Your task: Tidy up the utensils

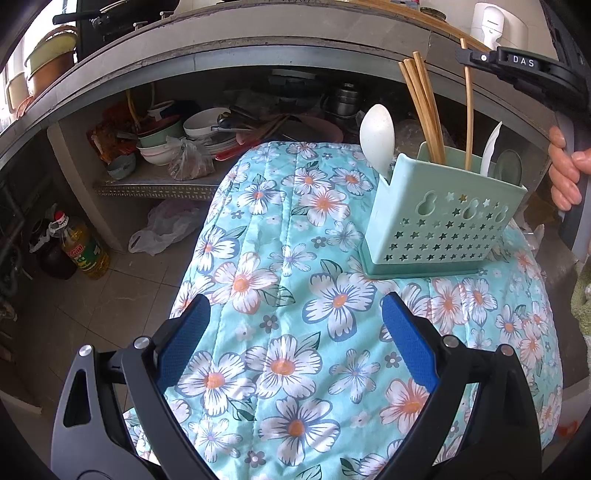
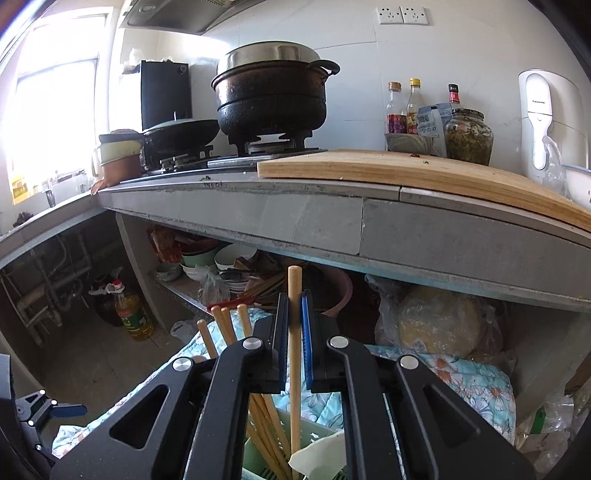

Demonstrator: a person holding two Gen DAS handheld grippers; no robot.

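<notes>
Chopstick [image 2: 294, 332] clamped upright in right gripper [image 2: 294, 325] jaws, tip inside holder [image 1: 443, 218]; left gripper [image 1: 291, 314] jaws spread, empty, over cloth [image 1: 280, 362].

A lived-in home kitchen. Ahead of the right gripper and above it, a blackened lidded pot [image 2: 271, 98] sits on a gas burner [image 2: 275, 146], a wok [image 2: 179, 134] beside it, under a range hood [image 2: 177, 14]. Right of the stove a wooden cutting board [image 2: 406, 173] lies on the grey counter [image 2: 258, 210], backed by sauce bottles [image 2: 404, 109], a pickle jar [image 2: 468, 134] and a white appliance [image 2: 545, 122] below wall sockets [image 2: 402, 15]. Beyond the left gripper, the open shelf [image 1: 155, 182] under the counter holds stacked bowls and plates [image 1: 207, 129]; a cooking-oil bottle [image 1: 83, 245] stands on the tiled floor.
</notes>
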